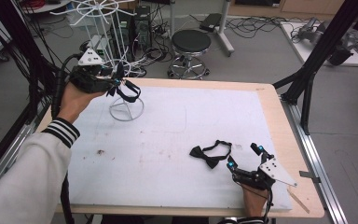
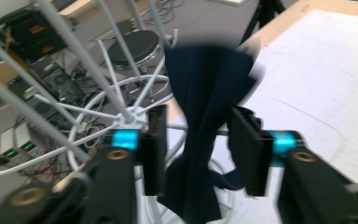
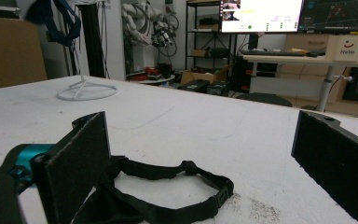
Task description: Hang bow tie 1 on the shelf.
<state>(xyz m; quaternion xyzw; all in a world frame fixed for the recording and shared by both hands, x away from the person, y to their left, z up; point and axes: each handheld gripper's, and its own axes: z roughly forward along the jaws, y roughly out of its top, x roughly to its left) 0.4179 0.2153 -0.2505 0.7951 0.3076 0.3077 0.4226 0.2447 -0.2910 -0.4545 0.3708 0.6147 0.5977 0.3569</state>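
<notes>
A dark blue bow tie [image 1: 129,92] hangs on a white wire rack [image 1: 127,109] at the table's far left. My left gripper [image 1: 119,86] is raised beside the rack. In the left gripper view the bow tie [image 2: 205,93] hangs between the jaws of the left gripper [image 2: 198,144], and the pads stand apart from the fabric. A second, black bow tie [image 1: 209,156] lies flat on the white mat at the front right. My right gripper [image 1: 244,156] rests just right of it, wide open. Its strap [image 3: 158,171] lies in front of the right gripper [image 3: 200,140], close to the left pad.
The rack's ring base [image 3: 86,91] stands on the mat [image 1: 168,140], which covers most of the wooden table [image 1: 270,98]. A black frame post [image 1: 307,88] rises by the right edge. A stool [image 1: 191,44] and cables lie on the floor beyond. A thin wooden stick [image 1: 300,200] lies front right.
</notes>
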